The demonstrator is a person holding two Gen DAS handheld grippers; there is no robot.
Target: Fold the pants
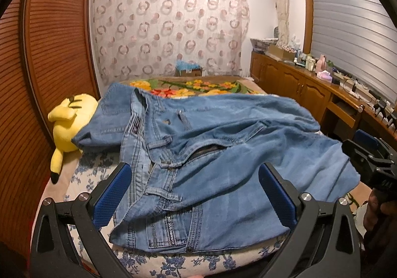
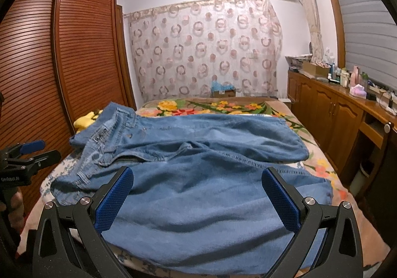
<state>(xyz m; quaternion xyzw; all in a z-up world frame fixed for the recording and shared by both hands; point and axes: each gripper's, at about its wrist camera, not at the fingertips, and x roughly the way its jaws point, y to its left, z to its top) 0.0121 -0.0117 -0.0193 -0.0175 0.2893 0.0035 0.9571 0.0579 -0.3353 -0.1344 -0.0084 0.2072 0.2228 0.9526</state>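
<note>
Light blue jeans (image 1: 223, 144) lie spread across the bed, waistband and open zipper to the left, legs running right. My left gripper (image 1: 193, 173) hovers open just over the waistband and near pocket, holding nothing. In the right wrist view the same jeans (image 2: 211, 178) fill the foreground, one leg lying behind the other. My right gripper (image 2: 198, 176) stands open above the near leg with no cloth between its blue pads (image 2: 114, 201). Each view shows the other gripper at its edge: the right gripper (image 1: 372, 161) held by a hand, the left gripper (image 2: 27, 154).
The bed (image 2: 223, 106) carries a floral blanket. A yellow plush toy (image 1: 72, 124) lies at the left by the louvred wardrobe (image 1: 49, 42). A wooden sideboard (image 2: 347, 109) with bottles runs along the right. A cardboard box (image 1: 188, 70) stands beyond the bed's far end.
</note>
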